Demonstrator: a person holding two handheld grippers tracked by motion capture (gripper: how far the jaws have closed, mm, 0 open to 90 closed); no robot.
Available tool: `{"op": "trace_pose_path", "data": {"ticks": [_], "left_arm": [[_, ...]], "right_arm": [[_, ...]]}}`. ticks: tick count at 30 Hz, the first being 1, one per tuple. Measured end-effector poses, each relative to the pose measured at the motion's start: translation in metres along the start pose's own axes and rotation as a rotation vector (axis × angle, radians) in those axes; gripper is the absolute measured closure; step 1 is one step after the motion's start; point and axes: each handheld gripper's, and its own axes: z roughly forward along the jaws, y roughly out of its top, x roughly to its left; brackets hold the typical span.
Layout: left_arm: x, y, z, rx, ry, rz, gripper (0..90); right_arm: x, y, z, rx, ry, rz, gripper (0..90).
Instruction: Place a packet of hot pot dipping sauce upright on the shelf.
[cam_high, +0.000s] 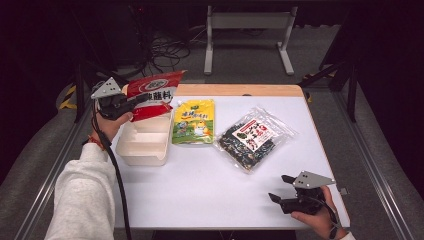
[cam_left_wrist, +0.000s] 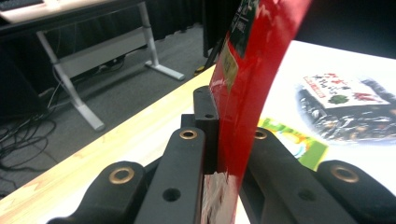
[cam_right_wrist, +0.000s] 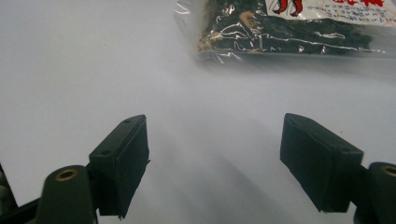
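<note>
- While your left gripper (cam_high: 131, 102) hangs over the far left part of the table (cam_high: 200, 190), its jaws are clenched on the red packet (cam_high: 152, 92), which is lifted clear of the surface.
- From the high view, you have that red packet held above the far end of the cream tray (cam_high: 142, 145), tilted, with its white label band facing up.
- Looking along your left gripper (cam_left_wrist: 219, 140) in its own view, the red packet (cam_left_wrist: 252, 70) stands on edge between the two black jaws and rises out of the top of the picture.
- Your cream tray sits at the left of the table, just beside the yellow-green packet (cam_high: 194, 121), which lies flat.
- Further to the right you have the clear bag of dark food (cam_high: 252, 136) lying flat, set at an angle, a little apart from the yellow-green packet.
- Your right gripper (cam_high: 281, 188) rests low at the near right edge of the table, with its jaws released and nothing between them.
- Seen from the right gripper view, your right gripper (cam_right_wrist: 212, 154) has bare white table between its jaws, and the clear bag of dark food (cam_right_wrist: 289, 32) lies beyond them, well apart.
</note>
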Motion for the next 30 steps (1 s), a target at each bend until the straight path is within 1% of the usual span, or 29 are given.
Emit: {"op": "trace_pose_path", "data": {"ticks": [2,4,7,11,12,15,19,21,23,26,28,30], "left_arm": [[0.007,-0.003,0.004,0.001,-0.002,0.000,89.9],[0.010,-0.003,0.005,0.002,-0.006,-0.001,89.9],[0.020,-0.005,0.011,0.009,-0.026,0.002,89.9],[0.028,-0.008,0.016,0.019,-0.036,0.006,89.8],[0.029,-0.010,0.018,0.016,-0.045,-0.001,89.8],[0.033,-0.015,0.021,0.031,-0.049,-0.006,89.8],[0.038,-0.026,0.026,0.017,-0.045,-0.040,89.8],[0.039,-0.030,0.026,0.020,-0.039,-0.049,89.8],[0.040,-0.033,0.025,0.004,-0.037,-0.061,89.8],[0.040,-0.033,0.025,0.010,-0.032,-0.062,89.7],[0.040,-0.033,0.026,0.017,-0.026,-0.055,89.8],[0.040,-0.032,0.029,0.039,-0.025,-0.046,89.7]], "right_arm": [[-0.001,0.000,0.000,0.002,-0.005,0.008,23.9],[0.000,0.001,0.000,0.004,-0.009,0.011,24.0],[0.001,0.000,0.001,0.009,-0.015,0.017,23.9],[0.002,-0.003,0.002,0.024,-0.023,0.026,23.6],[0.002,-0.003,0.002,0.026,-0.026,0.030,23.6],[0.003,-0.004,-0.001,0.023,-0.037,0.038,23.7],[0.003,-0.007,-0.004,0.018,-0.043,0.048,23.8],[0.004,-0.007,-0.005,0.021,-0.046,0.044,23.8],[0.004,-0.008,-0.006,0.021,-0.045,0.047,23.8],[0.004,-0.009,-0.006,0.018,-0.042,0.045,23.8],[0.004,-0.008,-0.006,0.018,-0.040,0.044,23.8],[0.004,-0.009,-0.006,0.017,-0.036,0.044,23.7]]}}
